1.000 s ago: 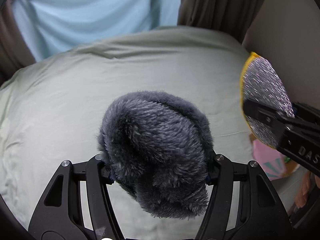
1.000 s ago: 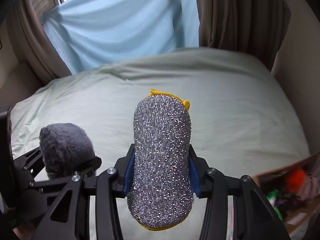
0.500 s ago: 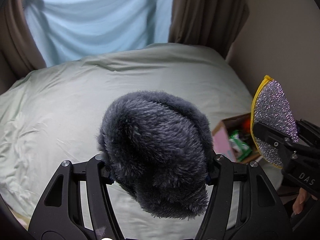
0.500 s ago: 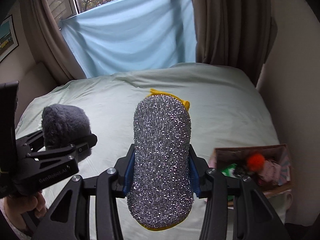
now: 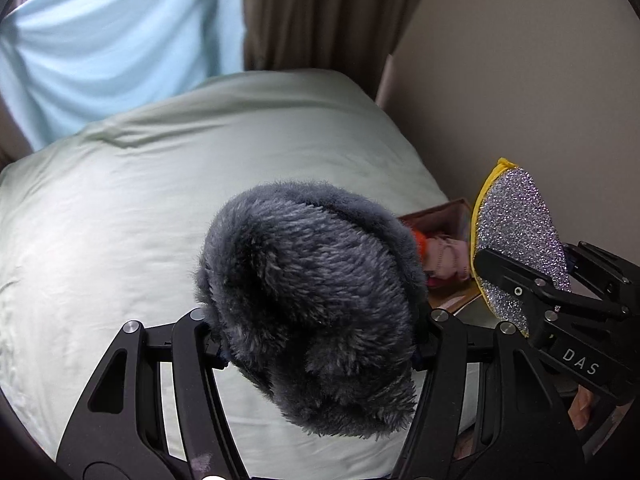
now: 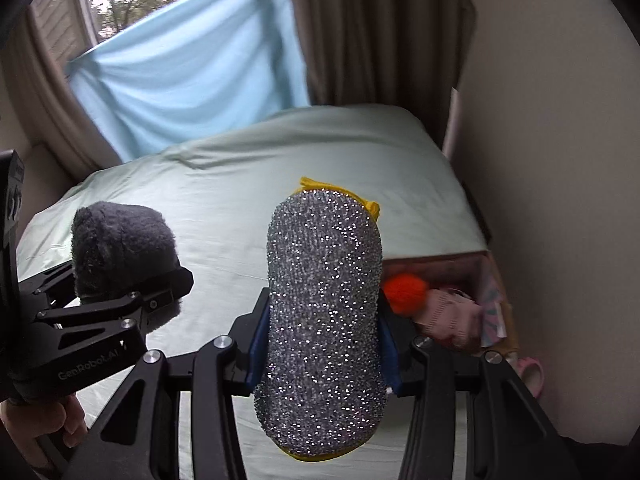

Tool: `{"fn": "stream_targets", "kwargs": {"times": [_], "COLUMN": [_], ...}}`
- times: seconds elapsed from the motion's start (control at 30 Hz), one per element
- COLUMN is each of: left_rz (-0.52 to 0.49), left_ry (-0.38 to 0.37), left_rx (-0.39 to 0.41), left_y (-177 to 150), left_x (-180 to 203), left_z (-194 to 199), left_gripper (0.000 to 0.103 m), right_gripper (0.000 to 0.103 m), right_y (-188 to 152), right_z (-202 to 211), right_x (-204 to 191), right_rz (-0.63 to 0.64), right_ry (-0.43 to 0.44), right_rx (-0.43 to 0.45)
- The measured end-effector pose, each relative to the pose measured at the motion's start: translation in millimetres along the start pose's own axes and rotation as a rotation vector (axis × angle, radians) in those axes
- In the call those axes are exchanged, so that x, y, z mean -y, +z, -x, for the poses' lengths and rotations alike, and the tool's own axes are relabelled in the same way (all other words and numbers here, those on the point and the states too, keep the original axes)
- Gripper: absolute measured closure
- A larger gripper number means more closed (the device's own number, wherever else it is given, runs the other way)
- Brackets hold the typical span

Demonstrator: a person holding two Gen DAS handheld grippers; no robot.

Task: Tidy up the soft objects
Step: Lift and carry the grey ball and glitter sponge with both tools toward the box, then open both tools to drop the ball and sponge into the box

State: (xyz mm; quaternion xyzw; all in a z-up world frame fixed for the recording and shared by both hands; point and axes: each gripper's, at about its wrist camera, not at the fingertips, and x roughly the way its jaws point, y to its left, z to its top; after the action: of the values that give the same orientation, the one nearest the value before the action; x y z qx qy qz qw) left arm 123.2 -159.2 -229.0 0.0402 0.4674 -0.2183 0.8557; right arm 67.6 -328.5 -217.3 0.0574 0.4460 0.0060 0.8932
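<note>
Tongs (image 5: 316,336) over green bed (image 5: 120,220), perhaps bedroom

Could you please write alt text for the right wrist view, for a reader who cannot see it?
The right tongs clamp a silver glittery scrubbing sponge with yellow backing above a pale green bed. To the left, the left tongs hold a grey fluffy item; to the right, a cardboard box beside the bed holds orange and pink soft things.

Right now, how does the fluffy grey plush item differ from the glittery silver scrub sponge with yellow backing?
The fluffy grey plush item is long-furred, matte and rounded; the glittery silver scrub sponge is tight-meshed, sparkly, oblong and yellow-edged. The plush sits in the left gripper, the sponge in the right gripper. Both are clamped and held above the pale green bed.
</note>
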Motion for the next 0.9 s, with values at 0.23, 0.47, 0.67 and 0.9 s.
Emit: {"fn": "stream_targets", "kwargs": {"times": [0.23, 0.47, 0.67, 0.9], "left_rz": [-0.033, -0.071, -0.083, -0.097], "left_ry": [-0.017, 0.026, 0.061, 0.05], "left_rx": [-0.095, -0.195, -0.287, -0.32], "left_y": [12, 2, -18, -27], "left_x": [43, 79, 89, 91], "left_z": [-79, -151, -196, -207], "left_gripper": [0.045, 0.045, 0.045, 0.001], "right_gripper": [0.06, 0.06, 0.06, 0.007], "right_y": [2, 2, -7, -14], "right_z": [-51, -113, -162, -181], "right_x": [83, 136, 158, 174], "right_rz": [-0.089, -0.182, -0.188, -0.271], "right_ry": [-0.025, 0.005, 0.01, 0.011], "right_rx": [-0.085, -0.197, -0.303, -0.319]}}
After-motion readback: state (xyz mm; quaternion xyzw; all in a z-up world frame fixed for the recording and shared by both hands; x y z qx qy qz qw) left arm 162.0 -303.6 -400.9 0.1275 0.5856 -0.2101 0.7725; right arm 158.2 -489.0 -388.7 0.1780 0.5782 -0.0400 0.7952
